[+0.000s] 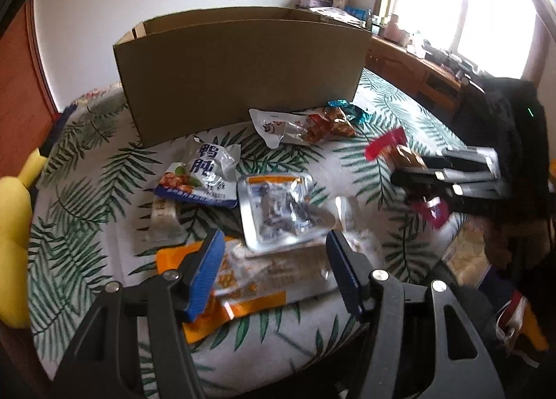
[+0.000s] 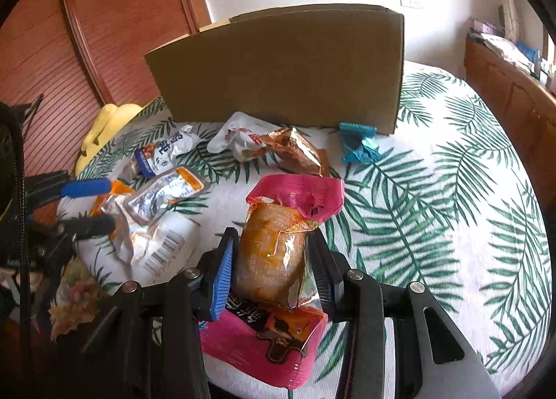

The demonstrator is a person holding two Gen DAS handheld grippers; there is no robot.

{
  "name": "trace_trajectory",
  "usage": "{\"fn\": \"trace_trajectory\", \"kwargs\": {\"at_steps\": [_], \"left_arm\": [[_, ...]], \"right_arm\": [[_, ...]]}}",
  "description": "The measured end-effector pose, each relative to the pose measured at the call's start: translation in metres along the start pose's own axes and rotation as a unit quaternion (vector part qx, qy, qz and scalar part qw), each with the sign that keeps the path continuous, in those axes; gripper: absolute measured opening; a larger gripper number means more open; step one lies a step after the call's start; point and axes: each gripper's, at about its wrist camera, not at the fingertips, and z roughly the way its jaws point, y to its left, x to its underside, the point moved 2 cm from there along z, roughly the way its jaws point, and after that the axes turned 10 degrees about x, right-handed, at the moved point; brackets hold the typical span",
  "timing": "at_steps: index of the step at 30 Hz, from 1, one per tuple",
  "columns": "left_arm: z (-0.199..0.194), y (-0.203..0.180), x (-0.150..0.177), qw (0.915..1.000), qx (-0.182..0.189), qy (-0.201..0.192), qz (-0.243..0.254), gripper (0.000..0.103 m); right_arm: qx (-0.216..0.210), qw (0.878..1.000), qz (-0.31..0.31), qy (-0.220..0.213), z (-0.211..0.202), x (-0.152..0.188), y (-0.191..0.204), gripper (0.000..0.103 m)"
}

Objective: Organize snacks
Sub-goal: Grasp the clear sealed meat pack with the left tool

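- A pink-ended snack packet [image 2: 278, 253] is pinched between the blue-padded jaws of the right gripper [image 2: 271, 270] and held above the leaf-print cloth [image 2: 451, 208], near the front.
- The left gripper [image 1: 274, 260] is held spread wide over an orange packet [image 1: 222, 298] and a clear packet [image 1: 288, 263], low at the near left.
- A silver pouch [image 1: 278, 211], a blue-and-white bag [image 1: 201, 173] and a blue wrapper [image 2: 358, 147] are scattered between the grippers and the cardboard box [image 2: 288, 69], which is stood at the far side.
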Motion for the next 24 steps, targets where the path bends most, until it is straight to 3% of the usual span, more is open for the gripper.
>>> {"fn": "trace_trajectory", "kwargs": {"at_steps": [9, 17, 24], "left_arm": [[0.031, 0.01, -0.023, 0.9969, 0.018, 0.019, -0.075, 0.061], [0.052, 0.006, -0.026, 0.996, -0.036, 0.051, -0.064, 0.061], [0.058, 0.006, -0.026, 0.9956, -0.044, 0.059, -0.058, 0.062]], "right_arm": [[-0.002, 1.0, 0.003, -0.002, -0.004, 0.009, 0.001, 0.041], [-0.01, 1.0, 0.005, -0.001, -0.002, 0.012, 0.004, 0.041], [-0.012, 1.0, 0.005, 0.001, -0.001, 0.013, 0.005, 0.041]]}}
